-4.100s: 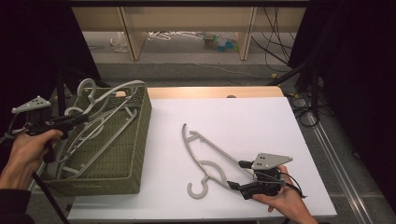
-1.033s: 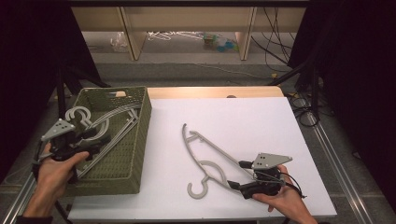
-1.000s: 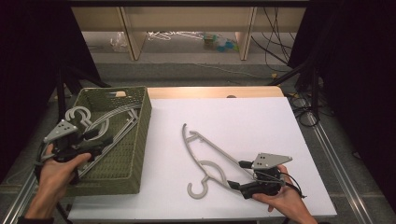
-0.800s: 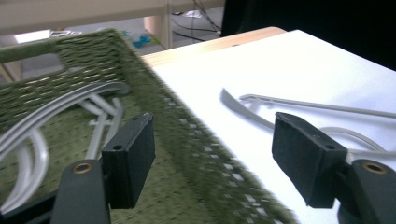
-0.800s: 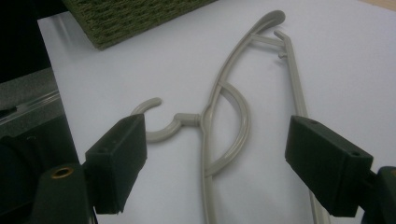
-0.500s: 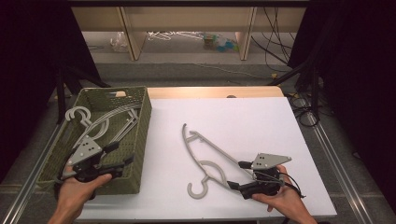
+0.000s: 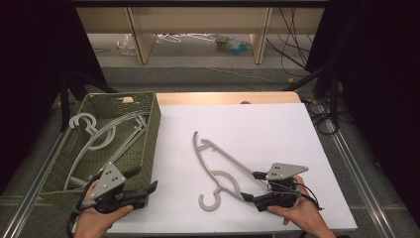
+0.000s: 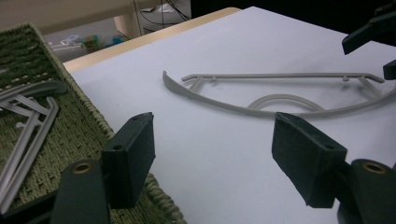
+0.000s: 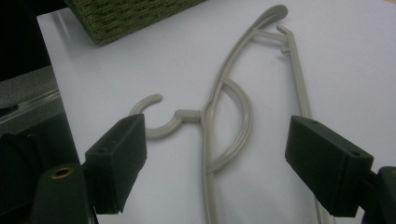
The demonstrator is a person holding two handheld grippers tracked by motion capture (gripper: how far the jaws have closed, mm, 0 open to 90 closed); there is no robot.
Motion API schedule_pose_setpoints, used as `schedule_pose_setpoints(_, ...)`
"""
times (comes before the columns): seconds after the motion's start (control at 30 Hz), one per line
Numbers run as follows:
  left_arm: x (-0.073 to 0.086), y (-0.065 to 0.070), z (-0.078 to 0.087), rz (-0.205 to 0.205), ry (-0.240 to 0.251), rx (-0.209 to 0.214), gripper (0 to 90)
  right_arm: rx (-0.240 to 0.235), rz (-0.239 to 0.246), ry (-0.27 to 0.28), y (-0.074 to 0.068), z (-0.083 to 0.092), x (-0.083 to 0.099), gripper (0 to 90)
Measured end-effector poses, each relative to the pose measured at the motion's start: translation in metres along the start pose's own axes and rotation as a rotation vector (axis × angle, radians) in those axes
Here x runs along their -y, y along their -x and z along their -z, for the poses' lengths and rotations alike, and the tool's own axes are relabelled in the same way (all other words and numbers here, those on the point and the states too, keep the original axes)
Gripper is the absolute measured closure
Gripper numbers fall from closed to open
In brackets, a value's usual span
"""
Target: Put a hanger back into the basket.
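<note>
White tabletop (image 7: 257,129) with a pale wooden back edge, in a dark room with shelving behind. One grey plastic clothes hanger (image 7: 220,168) lies flat on the white surface, its hook pointing toward the person's side. Just right of it, the right gripper (image 7: 253,187) rests on the table, jaws apart with the hanger's near arm end between them, pads not pressing, likely poised to grip it. At the left edge sits a green woven rectangular basket (image 7: 148,131) holding several more grey hangers (image 7: 99,136), suggesting hangers are being moved between basket and table. The left gripper (image 7: 144,179) hovers at the basket's near right corner, jaws wide and empty, aimed toward the loose hanger
</note>
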State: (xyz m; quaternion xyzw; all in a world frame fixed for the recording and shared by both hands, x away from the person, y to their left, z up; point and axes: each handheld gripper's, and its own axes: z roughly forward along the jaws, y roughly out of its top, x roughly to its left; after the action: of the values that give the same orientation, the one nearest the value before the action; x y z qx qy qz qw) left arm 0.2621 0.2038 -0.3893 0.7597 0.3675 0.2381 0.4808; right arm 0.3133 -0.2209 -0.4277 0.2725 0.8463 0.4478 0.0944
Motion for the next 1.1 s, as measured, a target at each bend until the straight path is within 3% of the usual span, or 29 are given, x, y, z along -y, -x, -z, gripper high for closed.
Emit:
schedule_pose_setpoints(0.03,-0.001,0.003,0.001,-0.013,0.012,0.007,30.2,0.000,0.001,0.002,0.000,0.000,0.000,21.7)
schedule_pose_setpoints(0.13,0.000,0.010,0.000,0.069,0.036,0.070,30.6,0.001,0.000,0.000,0.000,0.000,0.000,21.7)
schedule_pose_setpoints(0.23,0.003,0.019,-0.003,0.017,0.016,0.050,30.4,-0.002,-0.003,0.000,0.000,0.000,0.000,21.7)
schedule_pose_setpoints(0.3,0.008,0.023,-0.009,0.034,0.014,0.081,30.2,-0.001,-0.003,-0.001,0.000,0.001,0.000,21.7)
schedule_pose_setpoints(0.47,0.019,0.031,-0.022,0.017,-0.015,0.114,26.3,0.001,0.000,0.000,-0.001,0.001,0.000,21.7)
schedule_pose_setpoints(0.57,0.021,0.033,-0.024,-0.005,-0.011,0.109,24.8,-0.001,-0.003,0.000,-0.001,0.001,0.000,21.7)
schedule_pose_setpoints(0.83,0.025,0.026,-0.025,0.029,0.013,0.095,20.6,-0.008,0.012,0.001,-0.003,-0.001,0.000,21.4)
schedule_pose_setpoints(1.0,0.028,0.025,-0.026,0.046,0.005,0.098,19.7,-0.028,0.014,-0.027,-0.006,-0.006,0.002,20.9)
schedule_pose_setpoints(1.1,0.028,0.024,-0.025,0.030,0.004,0.106,19.2,-0.027,0.027,-0.047,-0.009,-0.009,0.002,20.7)
